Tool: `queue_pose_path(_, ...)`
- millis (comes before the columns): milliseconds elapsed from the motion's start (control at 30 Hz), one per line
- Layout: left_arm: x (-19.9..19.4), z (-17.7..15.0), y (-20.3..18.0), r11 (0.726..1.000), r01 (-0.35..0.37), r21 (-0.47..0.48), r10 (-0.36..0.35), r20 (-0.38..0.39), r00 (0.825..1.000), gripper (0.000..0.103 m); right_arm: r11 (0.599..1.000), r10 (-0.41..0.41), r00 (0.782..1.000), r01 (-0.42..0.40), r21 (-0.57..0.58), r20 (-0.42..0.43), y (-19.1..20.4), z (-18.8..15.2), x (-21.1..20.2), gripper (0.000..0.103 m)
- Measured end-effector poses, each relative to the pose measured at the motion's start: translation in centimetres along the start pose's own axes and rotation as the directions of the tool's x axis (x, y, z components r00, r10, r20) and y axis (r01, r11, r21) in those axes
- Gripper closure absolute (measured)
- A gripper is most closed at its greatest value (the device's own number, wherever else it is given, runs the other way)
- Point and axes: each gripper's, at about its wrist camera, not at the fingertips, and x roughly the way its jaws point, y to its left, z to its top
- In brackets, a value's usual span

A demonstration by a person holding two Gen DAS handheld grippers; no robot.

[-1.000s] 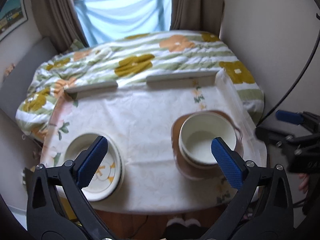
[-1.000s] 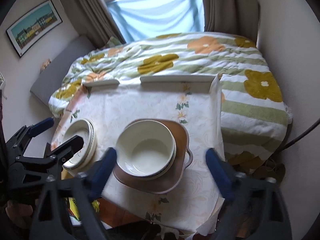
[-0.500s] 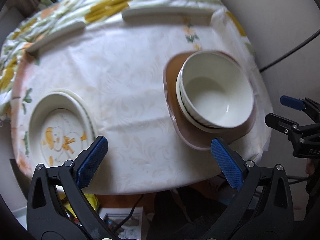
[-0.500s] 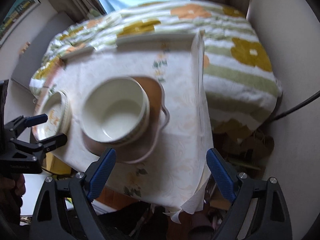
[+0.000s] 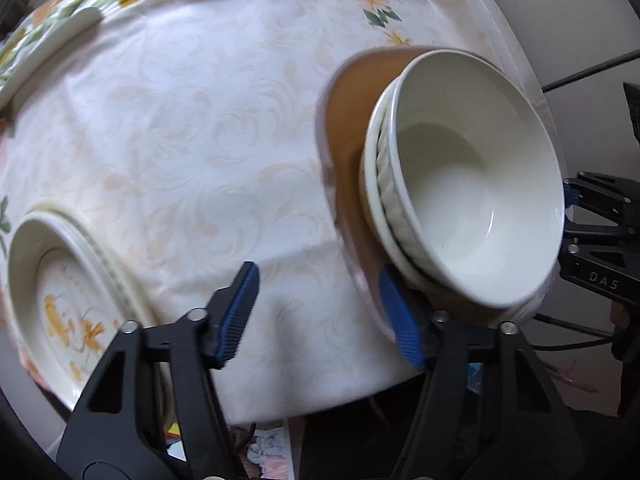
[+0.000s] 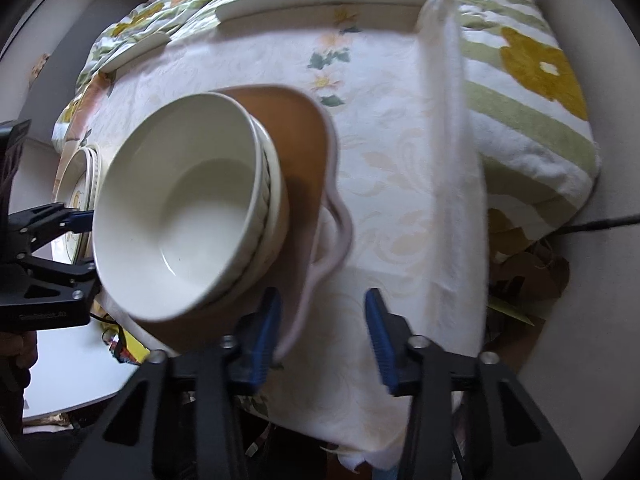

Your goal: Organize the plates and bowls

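Brown tray (image 5: 344, 128), lower right: both half-closing grippers, left gripper (image 5: 320, 316) and right gripper (image 6: 322, 336), apparently straddle its rim ungripped; clamp evenly, lift level.

Top bowl (image 5: 480, 200): glossy glazed ceramic, smooth. Brown dish (image 6: 296, 128) under it: matt, w/ pale rim. Tablecloth (image 5: 180, 120): woven cloth, faint sheen. Gripper pads (image 5: 240, 312): ribbed blue rubber on matt black plastic.
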Motion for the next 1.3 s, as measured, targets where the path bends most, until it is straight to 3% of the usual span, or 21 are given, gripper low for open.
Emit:
queue_pose_path(33,0.3,0.2,-0.2,1.000,0.004,0.010,-0.004,-0.002,1.000,0.060,1.000,-0.003,1.000,0.003,-0.006,-0.003,0.0,0.2,0.3,0.072)
queue_pose_path(233,0.6,0.7,-0.8,0.996,0.039,0.079,-0.041,0.033,0.999,0.081,0.999,0.035,0.999,-0.036,-0.027,-0.008,0.2,0.8,1.9,0.085)
queue_pose_path(400,0.9,0.3,-2.7,0.989,0.002,0.149,-0.010,0.055,0.998,0.092,0.997,0.042,0.999,-0.040,-0.070,0.023,0.7,0.6,1.8,0.093)
queue_pose_path(800,-1.4,0.1,-5.1,0.972,-0.102,0.214,0.071,0.150,0.986,0.092,0.993,0.014,0.995,-0.002,-0.121,0.095,0.6,0.0,0.3,0.093)
queue_pose_path(1033,-4.8,-0.7,-4.7,0.976,-0.113,0.185,0.077,0.195,0.978,0.092,0.987,0.003,0.990,0.020,-0.160,0.144,1.4,0.3,-3.1,0.093)
queue_pose_path(1300,-9.8,-3.8,-2.1,0.985,-0.148,0.091,0.121,0.254,0.960,0.092,0.965,0.026,0.980,0.027,-0.260,0.195,5.9,1.0,-5.9,0.093)
